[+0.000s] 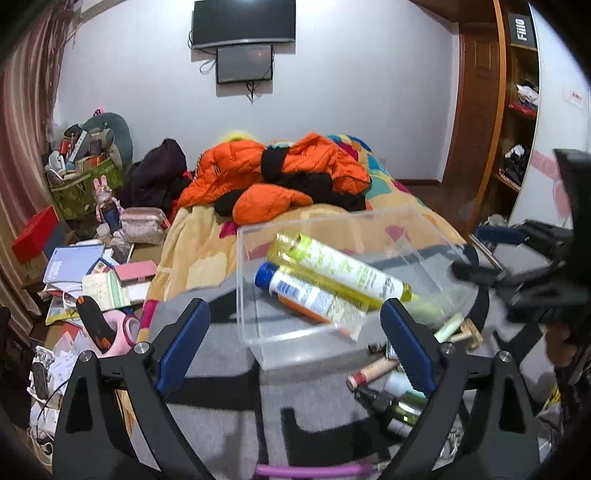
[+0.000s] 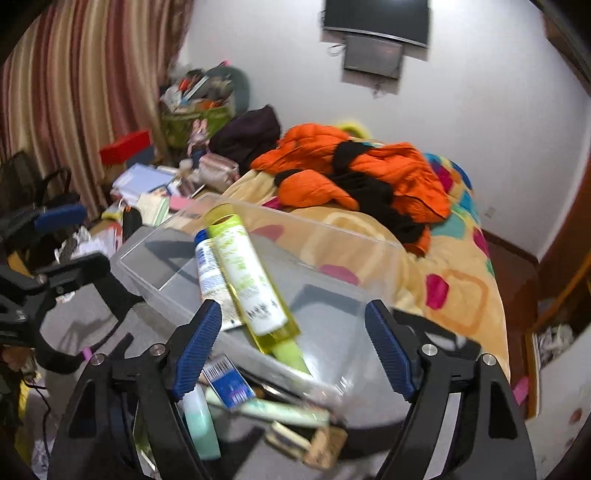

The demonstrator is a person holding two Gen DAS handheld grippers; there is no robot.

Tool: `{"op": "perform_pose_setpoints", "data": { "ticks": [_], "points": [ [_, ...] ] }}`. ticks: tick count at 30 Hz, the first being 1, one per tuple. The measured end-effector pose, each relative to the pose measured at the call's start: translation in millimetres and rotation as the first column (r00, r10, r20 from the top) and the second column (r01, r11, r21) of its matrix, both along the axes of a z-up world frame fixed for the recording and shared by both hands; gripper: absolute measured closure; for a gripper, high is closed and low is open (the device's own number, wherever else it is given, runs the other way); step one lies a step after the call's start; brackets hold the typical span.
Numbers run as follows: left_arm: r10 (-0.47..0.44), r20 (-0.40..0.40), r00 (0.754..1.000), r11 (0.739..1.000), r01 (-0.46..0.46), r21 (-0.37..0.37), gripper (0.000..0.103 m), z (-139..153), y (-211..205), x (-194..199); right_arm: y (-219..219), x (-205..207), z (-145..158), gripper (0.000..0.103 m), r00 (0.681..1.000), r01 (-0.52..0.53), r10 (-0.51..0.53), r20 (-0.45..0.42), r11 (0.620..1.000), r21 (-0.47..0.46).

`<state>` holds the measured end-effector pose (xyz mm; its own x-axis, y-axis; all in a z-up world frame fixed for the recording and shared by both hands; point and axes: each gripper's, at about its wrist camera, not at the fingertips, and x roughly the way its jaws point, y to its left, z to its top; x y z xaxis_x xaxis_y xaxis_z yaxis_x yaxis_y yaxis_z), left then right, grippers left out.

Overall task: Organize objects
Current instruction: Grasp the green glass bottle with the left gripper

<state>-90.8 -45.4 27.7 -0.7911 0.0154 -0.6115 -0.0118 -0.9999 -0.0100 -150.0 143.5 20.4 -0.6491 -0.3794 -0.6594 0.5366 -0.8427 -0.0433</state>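
White letters "Fillo" on a black sign (image 1: 521, 30) at the top of the wooden shelf unit (image 1: 517, 122), read sideways, small red print on a white wall sticker (image 1: 575, 98) illegible, print on the yellow-green tube (image 1: 343, 271) and blue-capped white tube (image 1: 299, 291) too blurred to read

I am holding my left claw (image 1: 295, 336) and my right claw (image 2: 293, 341) tilted downward side by side, each standing with its blue pads (image 1: 183, 343) spread wide apart and pressing on nothing.
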Motion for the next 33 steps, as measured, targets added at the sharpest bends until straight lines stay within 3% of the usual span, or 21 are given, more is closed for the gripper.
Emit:
{"op": "perform_pose_setpoints", "data": {
  "ticks": [10,20,23,25,33],
  "points": [
    [-0.048,0.139,0.989,0.997,0.040,0.063,0.009,-41.1,18.0,10.6,46.6,25.1,-29.6,0.026,0.993,0.119,-0.119,0.009,0.993,0.022],
    [-0.147,0.172,0.974,0.986,0.131,0.104,0.009,-64.7,69.2,18.3,49.7,39.7,-62.4,0.027,0.989,0.123,-0.122,0.088,0.992,-0.008],
    [-0.152,0.186,0.971,0.985,0.133,0.108,0.009,-70.8,74.7,18.1,42.1,40.1,-66.0,0.034,0.989,0.099,-0.096,0.109,0.995,-0.017],
    [-0.150,0.201,0.968,0.985,0.128,0.115,0.009,-76.9,76.1,16.9,35.9,38.5,-70.3,0.044,0.989,0.085,-0.082,0.127,0.996,-0.018],
    [-0.133,0.234,0.963,0.983,0.097,0.159,0.009,-92.0,59.2,22.1,13.1,34.6,-88.9,0.056,0.984,0.059,-0.059,0.167,0.998,0.007]
  ]
}}
